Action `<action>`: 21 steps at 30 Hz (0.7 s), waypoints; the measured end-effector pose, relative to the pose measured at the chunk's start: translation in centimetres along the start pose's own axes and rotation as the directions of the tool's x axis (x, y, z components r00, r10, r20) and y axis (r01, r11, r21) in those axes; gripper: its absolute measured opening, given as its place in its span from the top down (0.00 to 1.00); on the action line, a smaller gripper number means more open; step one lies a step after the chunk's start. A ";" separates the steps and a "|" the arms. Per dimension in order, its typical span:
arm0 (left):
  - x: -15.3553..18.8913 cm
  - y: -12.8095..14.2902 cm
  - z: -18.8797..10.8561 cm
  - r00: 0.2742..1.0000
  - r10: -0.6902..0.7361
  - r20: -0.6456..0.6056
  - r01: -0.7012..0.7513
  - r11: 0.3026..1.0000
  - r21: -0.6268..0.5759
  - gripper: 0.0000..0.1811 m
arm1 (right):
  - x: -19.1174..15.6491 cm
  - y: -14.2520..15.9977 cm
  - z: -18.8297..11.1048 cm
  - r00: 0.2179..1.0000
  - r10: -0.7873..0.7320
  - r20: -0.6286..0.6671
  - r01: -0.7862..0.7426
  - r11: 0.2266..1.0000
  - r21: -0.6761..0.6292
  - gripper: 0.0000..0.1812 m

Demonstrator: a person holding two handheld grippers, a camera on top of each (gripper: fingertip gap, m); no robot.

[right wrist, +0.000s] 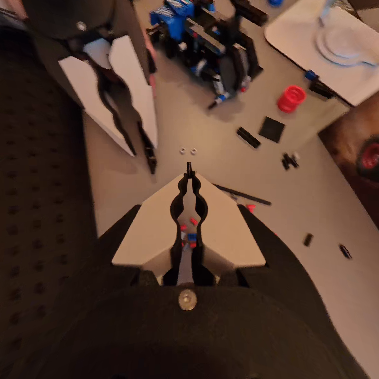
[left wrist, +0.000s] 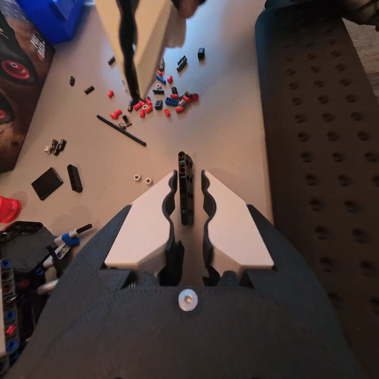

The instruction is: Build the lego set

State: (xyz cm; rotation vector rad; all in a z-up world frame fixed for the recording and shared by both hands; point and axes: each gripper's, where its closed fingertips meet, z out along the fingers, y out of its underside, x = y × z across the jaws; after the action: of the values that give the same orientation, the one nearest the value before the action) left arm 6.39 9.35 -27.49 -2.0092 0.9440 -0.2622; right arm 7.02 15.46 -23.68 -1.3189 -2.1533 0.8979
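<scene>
In the left wrist view, the left hand-held gripper (left wrist: 188, 174) hangs over the pale tabletop (left wrist: 215, 133) with its jaws spread apart. A long black beam (left wrist: 186, 188) with a row of holes lies between the fingers; neither pad touches it as far as the view shows. Ahead, a loose pile of small red, blue and black pieces (left wrist: 164, 100) is scattered on the tabletop, and a thin black axle (left wrist: 121, 130) lies slanted nearby. Two small grey bushes (left wrist: 142, 179) sit just left of the fingers, with a short black beam (left wrist: 74, 178) and a flat black square plate (left wrist: 47, 183) farther left. A red wheel hub (left wrist: 9, 209) sits at the left edge above the partly built model (left wrist: 24, 266). The right hand-held gripper (left wrist: 135, 98) reaches down into the pile from the top, blurred.

In the right wrist view, the right hand-held gripper (right wrist: 189, 176) has its jaws pressed nearly together, pinching a small black pin (right wrist: 188, 167) at the very tips. The left gripper stands to the upper left, the long black beam hanging at its tips. The blue and black model (right wrist: 205, 47) is at the top, blurred, with the red hub to its right.
</scene>
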 end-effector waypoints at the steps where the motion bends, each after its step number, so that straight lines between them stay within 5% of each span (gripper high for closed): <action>1: -0.1 -0.2 -0.1 1.000 0.002 0.008 -0.003 1.000 0.011 0.89 | -0.7 -0.4 0.4 1.000 -0.010 0.025 0.010 1.000 0.002 0.99; 9: -0.1 -0.4 -0.1 0.999 -0.048 -0.012 0.048 0.998 0.032 0.88 | -3.7 -1.2 2.8 0.987 -0.045 0.152 0.046 0.999 -0.003 0.99; 13: -1.7 -1.3 -0.8 0.995 -0.009 0.102 0.001 0.997 0.078 0.85 | -4.1 -1.1 3.2 0.981 -0.033 0.189 0.034 0.999 -0.003 0.99; 21: -1.6 -2.8 -1.6 0.958 0.190 0.214 -0.213 0.973 0.090 0.99 | -4.8 -1.8 3.1 0.971 -0.001 0.241 -0.009 0.999 0.041 0.99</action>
State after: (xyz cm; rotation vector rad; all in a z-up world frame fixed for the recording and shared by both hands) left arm 5.99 10.39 -24.12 -1.7820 0.9718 0.0046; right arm 5.96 9.71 -24.73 -1.2489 -2.2981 1.1507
